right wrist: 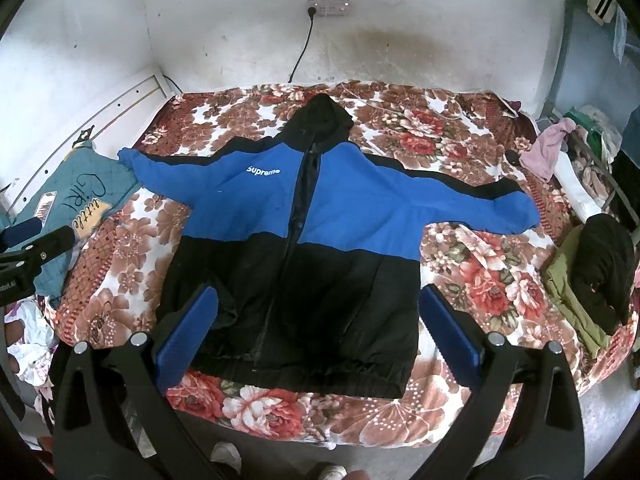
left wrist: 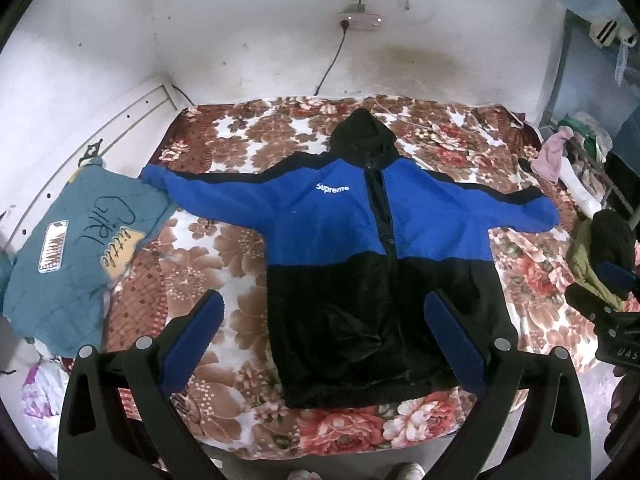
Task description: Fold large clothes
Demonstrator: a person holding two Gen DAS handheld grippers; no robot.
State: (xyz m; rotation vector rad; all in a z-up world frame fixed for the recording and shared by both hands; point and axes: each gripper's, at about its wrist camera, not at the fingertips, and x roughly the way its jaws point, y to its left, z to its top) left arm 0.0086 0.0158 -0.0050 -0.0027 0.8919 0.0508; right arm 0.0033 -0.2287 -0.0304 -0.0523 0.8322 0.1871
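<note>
A floral blanket point(left wrist: 248, 300) covers the bed. At nine o'clock on it lies a teal quilted cushion point(left wrist: 76, 248) with "little girl" lettering, a phone point(left wrist: 53, 245) resting on top. At twelve o'clock a power strip point(left wrist: 360, 21) hangs on the white wall point(left wrist: 240, 40), its black cable point(left wrist: 332, 60) dropping behind the bed. At three o'clock sit a pink cloth point(left wrist: 550, 156) and an olive garment point(right wrist: 568, 292).

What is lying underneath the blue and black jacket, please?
The jacket lies spread flat on a floral blanket that covers the bed. Its left sleeve tip overlaps a teal quilted cushion. Whatever is directly beneath the jacket's body is hidden.
</note>
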